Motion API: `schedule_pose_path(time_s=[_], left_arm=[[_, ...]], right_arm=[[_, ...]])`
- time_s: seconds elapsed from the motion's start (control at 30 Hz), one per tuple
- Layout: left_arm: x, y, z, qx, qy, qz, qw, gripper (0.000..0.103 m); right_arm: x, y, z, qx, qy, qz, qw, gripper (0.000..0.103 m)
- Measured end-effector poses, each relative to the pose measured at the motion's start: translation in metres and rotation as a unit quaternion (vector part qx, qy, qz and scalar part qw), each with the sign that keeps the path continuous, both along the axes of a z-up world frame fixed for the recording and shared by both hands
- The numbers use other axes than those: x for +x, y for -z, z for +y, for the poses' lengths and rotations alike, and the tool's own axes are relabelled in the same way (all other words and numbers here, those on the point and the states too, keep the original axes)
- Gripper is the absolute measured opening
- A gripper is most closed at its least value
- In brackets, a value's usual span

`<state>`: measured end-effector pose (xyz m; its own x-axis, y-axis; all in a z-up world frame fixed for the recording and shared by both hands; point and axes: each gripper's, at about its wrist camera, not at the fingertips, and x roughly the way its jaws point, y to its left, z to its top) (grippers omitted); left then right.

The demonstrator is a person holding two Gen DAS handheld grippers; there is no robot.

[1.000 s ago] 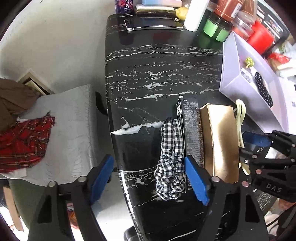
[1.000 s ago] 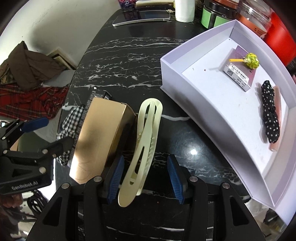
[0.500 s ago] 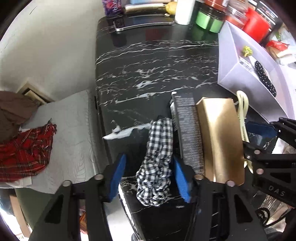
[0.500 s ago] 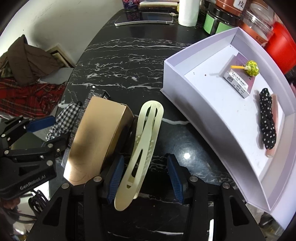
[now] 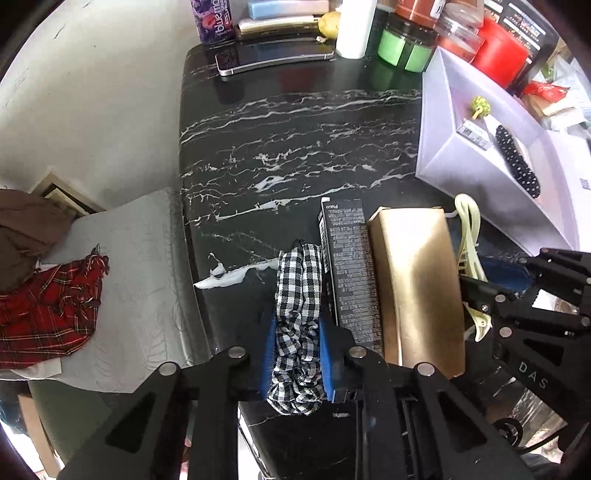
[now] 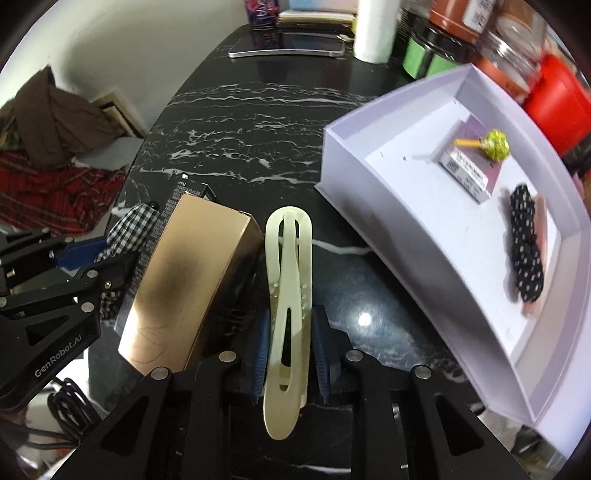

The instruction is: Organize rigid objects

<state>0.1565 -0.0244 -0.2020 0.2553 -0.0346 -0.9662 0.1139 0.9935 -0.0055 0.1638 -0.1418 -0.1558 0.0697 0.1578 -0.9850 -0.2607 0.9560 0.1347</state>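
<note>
My left gripper (image 5: 295, 354) is shut on a black-and-white checked scrunchie (image 5: 297, 314) lying on the black marble table (image 5: 295, 129). Beside it lie a black printed box (image 5: 351, 269) and a gold box (image 5: 417, 288). My right gripper (image 6: 290, 350) is shut on a cream hair clip (image 6: 290, 295), which lies right of the gold box (image 6: 184, 288). A white tray (image 6: 340, 162) at the right holds a small box with a yellow-green lollipop (image 6: 495, 144) and a dotted black scrunchie (image 6: 526, 243).
Jars, a white bottle (image 5: 354, 29), a phone (image 5: 273, 61) and a purple can (image 5: 212, 18) line the table's far edge. A red container (image 6: 557, 103) stands behind the tray. Clothes (image 5: 48, 306) lie on a surface left of the table.
My left gripper moved forward over the checked scrunchie and closed on it. My right gripper closed on the cream hair clip.
</note>
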Motion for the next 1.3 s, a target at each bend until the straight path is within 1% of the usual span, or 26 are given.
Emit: schedule_pose_path(time_s=[0.17, 0.27, 0.37, 0.7, 0.83, 1.13, 1.3], left_arm=[[-0.004, -0.011, 0.003, -0.001, -0.003, -0.002, 1.0, 0.02], [-0.007, -0.017, 0.006, -0.012, -0.009, 0.0, 0.9999, 0.02], [-0.009, -0.023, 0.009, -0.024, -0.016, 0.0, 0.9996, 0.02], [-0.025, -0.055, 0.014, -0.028, -0.028, -0.02, 0.999, 0.02], [-0.031, -0.07, 0.016, -0.04, -0.037, -0.026, 0.9982, 0.02], [-0.047, -0.1, 0.001, -0.04, -0.015, -0.052, 0.9978, 0.02], [-0.053, -0.11, -0.011, -0.045, -0.006, -0.062, 0.9971, 0.02]], right_arm=[[-0.004, -0.005, -0.006, 0.009, 0.014, 0.008, 1.0, 0.022], [-0.007, -0.012, -0.005, 0.002, 0.008, 0.004, 1.0, 0.022], [-0.01, -0.019, -0.006, 0.006, 0.008, 0.002, 1.0, 0.022], [-0.017, -0.046, -0.012, 0.022, 0.007, -0.009, 1.0, 0.022], [-0.023, -0.06, -0.008, 0.029, 0.0, -0.018, 0.999, 0.022], [-0.039, -0.087, -0.004, 0.044, -0.012, -0.03, 0.999, 0.022], [-0.047, -0.102, -0.008, 0.042, -0.015, -0.04, 0.998, 0.022]])
